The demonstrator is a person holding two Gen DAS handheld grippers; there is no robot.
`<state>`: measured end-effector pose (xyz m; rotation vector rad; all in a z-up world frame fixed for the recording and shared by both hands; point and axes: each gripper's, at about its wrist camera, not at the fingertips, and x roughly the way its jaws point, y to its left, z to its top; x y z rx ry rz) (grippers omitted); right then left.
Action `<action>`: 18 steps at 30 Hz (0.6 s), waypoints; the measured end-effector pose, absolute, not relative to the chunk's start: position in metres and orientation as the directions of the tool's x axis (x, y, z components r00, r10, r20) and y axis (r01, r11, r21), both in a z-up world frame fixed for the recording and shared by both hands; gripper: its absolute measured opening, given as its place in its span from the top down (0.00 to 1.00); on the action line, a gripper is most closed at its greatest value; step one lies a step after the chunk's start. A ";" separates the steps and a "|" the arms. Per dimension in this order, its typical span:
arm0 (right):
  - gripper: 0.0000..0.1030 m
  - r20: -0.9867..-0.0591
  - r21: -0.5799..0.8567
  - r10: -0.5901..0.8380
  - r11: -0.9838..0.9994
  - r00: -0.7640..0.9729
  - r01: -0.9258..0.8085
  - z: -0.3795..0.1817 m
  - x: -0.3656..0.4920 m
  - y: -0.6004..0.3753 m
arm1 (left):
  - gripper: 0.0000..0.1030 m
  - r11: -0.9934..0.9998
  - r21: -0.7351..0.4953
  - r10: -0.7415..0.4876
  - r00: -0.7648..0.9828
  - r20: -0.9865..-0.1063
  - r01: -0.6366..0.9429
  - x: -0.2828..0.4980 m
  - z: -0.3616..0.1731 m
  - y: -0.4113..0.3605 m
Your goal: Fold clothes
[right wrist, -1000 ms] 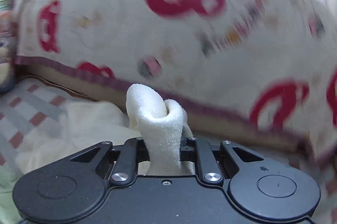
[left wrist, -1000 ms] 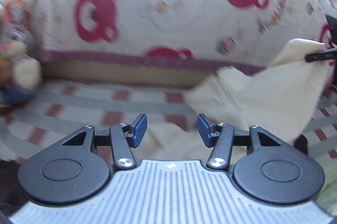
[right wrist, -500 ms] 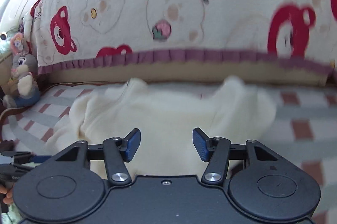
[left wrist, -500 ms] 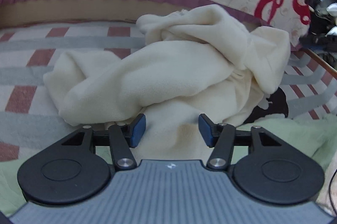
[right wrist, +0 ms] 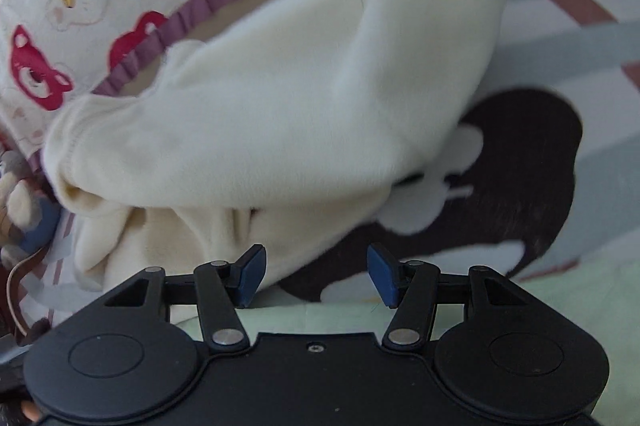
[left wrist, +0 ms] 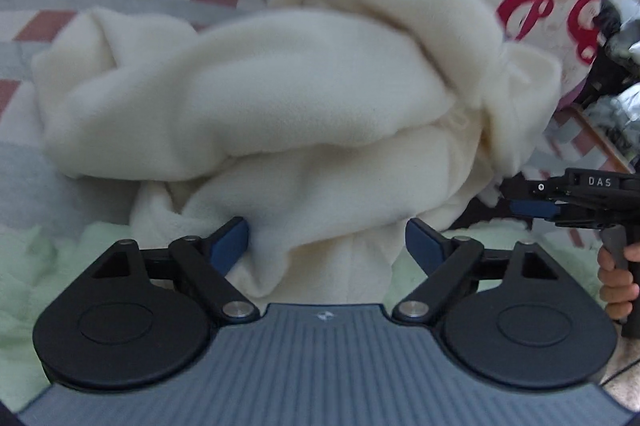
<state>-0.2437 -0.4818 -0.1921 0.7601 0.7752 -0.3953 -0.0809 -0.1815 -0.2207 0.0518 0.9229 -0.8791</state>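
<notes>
Between the spread left fingers (left wrist: 245, 242) lies the fleece (left wrist: 280, 113)'s near hem, its length running crosswise; right fingers (right wrist: 253, 273), just opened, empty.

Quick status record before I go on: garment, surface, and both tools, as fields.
garment: cream fleece garment, crumpled in a heap, not folded
surface: striped bedspread with a pale green blanket at the near edge
left tool: left tool open, jaws just opening, garment's near edge between the pads, not gripped
right tool: right tool open, jaws just opening, nothing held, at the garment's near edge
backdrop: bear-print cover behind the heap
</notes>
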 end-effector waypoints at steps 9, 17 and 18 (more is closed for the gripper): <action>0.31 -0.675 0.534 -0.148 0.578 0.723 0.617 -0.217 -0.221 -0.476 | 0.88 0.718 0.049 -0.563 0.621 -0.546 0.695 -0.095 -0.132 -0.185; 0.81 -0.641 0.376 -0.155 0.790 0.752 0.484 -0.204 -0.184 -0.455 | 0.88 0.743 -0.024 -0.579 0.624 -0.525 0.669 -0.091 -0.134 -0.174; 0.81 -0.627 0.353 -0.173 0.807 0.760 0.474 -0.193 -0.186 -0.452 | 0.88 0.751 -0.032 -0.575 0.628 -0.524 0.660 -0.088 -0.133 -0.168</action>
